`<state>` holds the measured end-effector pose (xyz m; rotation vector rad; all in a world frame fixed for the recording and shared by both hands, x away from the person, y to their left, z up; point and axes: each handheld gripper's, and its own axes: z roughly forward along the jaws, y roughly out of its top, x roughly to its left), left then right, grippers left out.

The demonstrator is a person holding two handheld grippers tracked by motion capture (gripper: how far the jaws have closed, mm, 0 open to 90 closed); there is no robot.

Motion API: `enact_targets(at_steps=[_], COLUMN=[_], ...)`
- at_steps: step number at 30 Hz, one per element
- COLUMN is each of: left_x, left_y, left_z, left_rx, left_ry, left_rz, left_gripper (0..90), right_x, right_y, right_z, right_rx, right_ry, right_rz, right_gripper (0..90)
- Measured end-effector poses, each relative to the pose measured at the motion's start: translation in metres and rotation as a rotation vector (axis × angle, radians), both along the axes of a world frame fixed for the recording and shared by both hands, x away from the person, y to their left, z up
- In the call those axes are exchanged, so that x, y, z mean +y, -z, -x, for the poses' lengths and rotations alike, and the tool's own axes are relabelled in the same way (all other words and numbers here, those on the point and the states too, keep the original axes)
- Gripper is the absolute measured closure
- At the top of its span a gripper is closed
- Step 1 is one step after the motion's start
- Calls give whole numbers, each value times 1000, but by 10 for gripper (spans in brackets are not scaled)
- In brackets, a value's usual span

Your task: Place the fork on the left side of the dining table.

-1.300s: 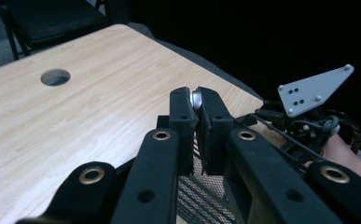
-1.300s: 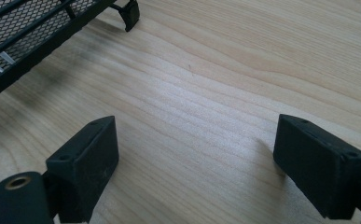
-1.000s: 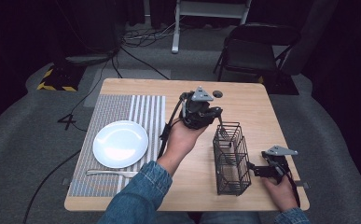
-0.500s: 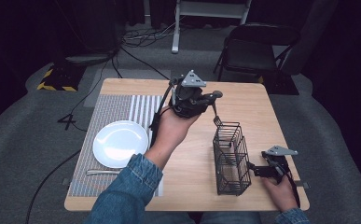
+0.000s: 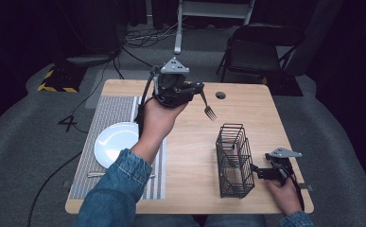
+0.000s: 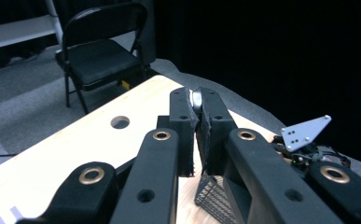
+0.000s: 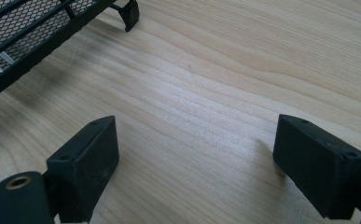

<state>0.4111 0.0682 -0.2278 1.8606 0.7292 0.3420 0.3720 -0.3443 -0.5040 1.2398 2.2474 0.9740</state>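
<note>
Since a second ago, our left gripper (image 5: 196, 90) has risen, jaws clamped on the fork (image 5: 207, 107). Right gripper (image 5: 258, 172) rests wide open. We should lower tines-first into the basket (image 5: 234, 161).

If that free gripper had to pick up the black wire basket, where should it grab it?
Probably the top rim wire of the black wire basket, on its near right side, coming in from the right where the right gripper already rests open. The mesh walls are thin and upright, so a rim bar fits between jaws.
</note>
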Motion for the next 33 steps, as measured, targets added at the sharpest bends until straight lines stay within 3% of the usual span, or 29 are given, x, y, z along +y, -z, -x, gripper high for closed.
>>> enact_targets(at_steps=[9, 10, 16, 20, 24, 29, 33], left_x=[32, 42, 64, 71, 73, 81, 90], left_y=[-2, -1, 2, 2, 8, 15, 22], left_z=[-10, -14, -26, -33, -45, -58, -68], left_rx=[-3, -2, 0, 1, 14, 34, 44], left_ry=[-74, -100, -163, -195, -264, -300, -346], left_rz=[28, 43, 64, 56, 7, 7, -17], left_gripper=[856, 856, 856, 856, 856, 856, 856], right_x=[0, 0, 0, 0, 0, 0, 0], right_y=[0, 0, 0, 0, 0, 0, 0], right_z=[0, 0, 0, 0, 0, 0, 0], right_rx=[0, 0, 0, -1, -1, -1, -1], right_ry=[0, 1, 1, 1, 2, 2, 2], right_rz=[0, -1, -1, -1, 0, 0, 0], right_gripper=[144, 144, 145, 145, 145, 145, 145])
